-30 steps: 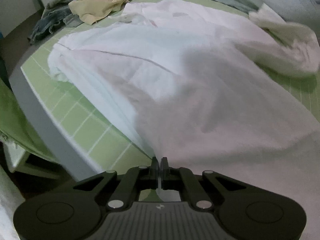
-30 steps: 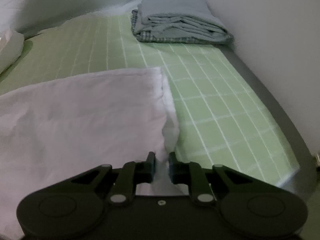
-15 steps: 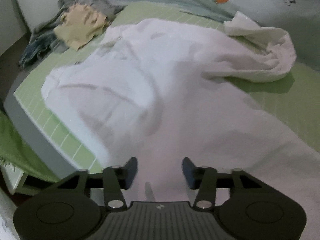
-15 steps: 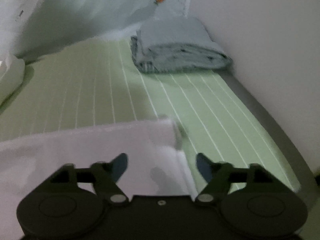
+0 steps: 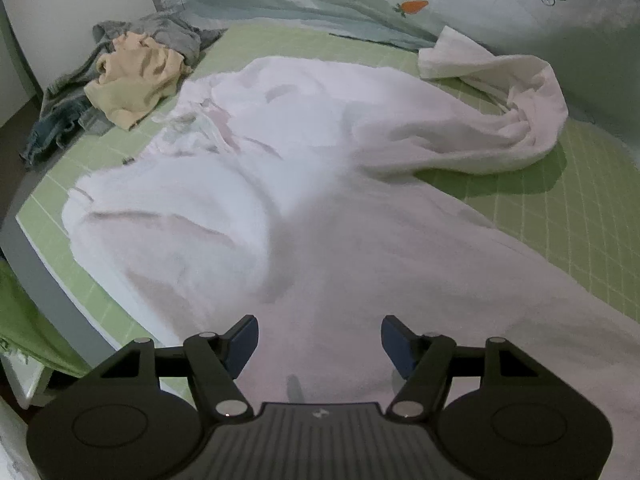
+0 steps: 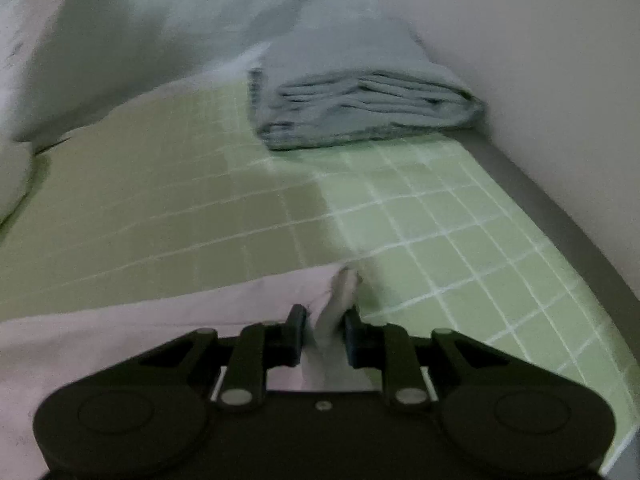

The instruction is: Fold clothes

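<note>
A large white garment (image 5: 280, 200) lies spread and rumpled over the green checked bed sheet (image 5: 560, 220). One sleeve (image 5: 520, 120) curls at the far right. My left gripper (image 5: 318, 340) hovers over the garment's near part, its jaws opening and nothing between them. In the right wrist view the garment's corner (image 6: 120, 340) lies at the lower left. My right gripper (image 6: 325, 332) is closing its jaws on a raised fold of that corner, and the cloth fills the gap between the pads.
A folded grey-blue stack (image 6: 360, 108) sits at the far end by the wall (image 6: 540, 60). A beige garment (image 5: 136, 80) lies on grey clothes (image 5: 160, 32) and denim (image 5: 52, 120) at the far left. A carrot-print blanket (image 5: 414, 6) lines the back. The bed's grey edge (image 6: 560, 220) runs along the right.
The left gripper let go of the garment, opened and rose away from it. The right gripper opened, shifted along the garment's edge and closed again on a fold at its corner.
</note>
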The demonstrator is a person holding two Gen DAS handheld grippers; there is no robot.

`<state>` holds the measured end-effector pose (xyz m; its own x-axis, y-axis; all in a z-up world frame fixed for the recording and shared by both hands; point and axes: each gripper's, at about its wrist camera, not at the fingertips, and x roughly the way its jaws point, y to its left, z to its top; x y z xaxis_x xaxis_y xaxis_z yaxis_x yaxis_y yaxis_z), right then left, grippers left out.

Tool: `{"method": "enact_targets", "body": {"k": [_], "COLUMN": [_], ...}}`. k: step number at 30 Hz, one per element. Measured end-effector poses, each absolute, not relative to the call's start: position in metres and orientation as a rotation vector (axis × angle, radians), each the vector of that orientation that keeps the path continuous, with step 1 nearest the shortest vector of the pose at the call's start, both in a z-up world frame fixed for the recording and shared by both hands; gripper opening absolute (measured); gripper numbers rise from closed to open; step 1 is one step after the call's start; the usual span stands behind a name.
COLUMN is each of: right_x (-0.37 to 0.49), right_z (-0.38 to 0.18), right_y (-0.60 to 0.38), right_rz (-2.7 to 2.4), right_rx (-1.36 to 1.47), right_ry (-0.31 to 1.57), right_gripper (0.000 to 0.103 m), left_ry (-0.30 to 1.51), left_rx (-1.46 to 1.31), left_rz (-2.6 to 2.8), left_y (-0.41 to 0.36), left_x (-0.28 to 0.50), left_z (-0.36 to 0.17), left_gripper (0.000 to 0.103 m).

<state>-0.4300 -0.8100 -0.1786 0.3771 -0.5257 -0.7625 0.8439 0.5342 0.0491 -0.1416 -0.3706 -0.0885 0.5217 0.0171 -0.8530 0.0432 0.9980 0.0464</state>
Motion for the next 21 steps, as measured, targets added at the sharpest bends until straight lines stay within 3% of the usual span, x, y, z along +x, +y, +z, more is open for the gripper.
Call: {"method": "enact_targets", "body": {"k": [2,3,4,5,7,10,21], "right_x": [-0.42,-0.413,-0.406,-0.401,-0.394,-0.381,-0.287], "right_z": [-0.178,-0.176,-0.173,-0.169,-0.159,-0.144,-0.133], "right_y": [-0.808,-0.802,-0.796,-0.788,-0.771,-0.741,-0.592], "right_rz": [-0.966,-0.991,-1.015,-1.032,-1.046,-1.041,-0.88], "right_rx": [0.467,0.426,0.379,0.351,0.334,0.32,0.468], "right_ry": [0.8,0.819,0.839,0.834,0.792,0.752,0.718], "right_gripper": [0.025,0.032,0.049,0.072,0.092,0.101,0.103], "left_ry": [1.01,1.005,1.0,0.998,0.996,0.985,0.933], "left_rx": [0.061,0.054,0.046,0.036,0.029,0.031,0.05], "left_rz": [-0.002,0.005,0.012,0.016,0.014,0.006,-0.09], "left_y": [-0.361,-0.354,-0.348,-0.34,-0.324,-0.301,-0.195], "left_x": [-0.14,-0.138,-0.137,-0.133,-0.121,-0.1,0.026], "left_z": [-0.083,-0.081,-0.08,-0.079,-0.079,-0.079,-0.087], "left_gripper": [0.071,0.073,0.073,0.073,0.074,0.077,0.088]}}
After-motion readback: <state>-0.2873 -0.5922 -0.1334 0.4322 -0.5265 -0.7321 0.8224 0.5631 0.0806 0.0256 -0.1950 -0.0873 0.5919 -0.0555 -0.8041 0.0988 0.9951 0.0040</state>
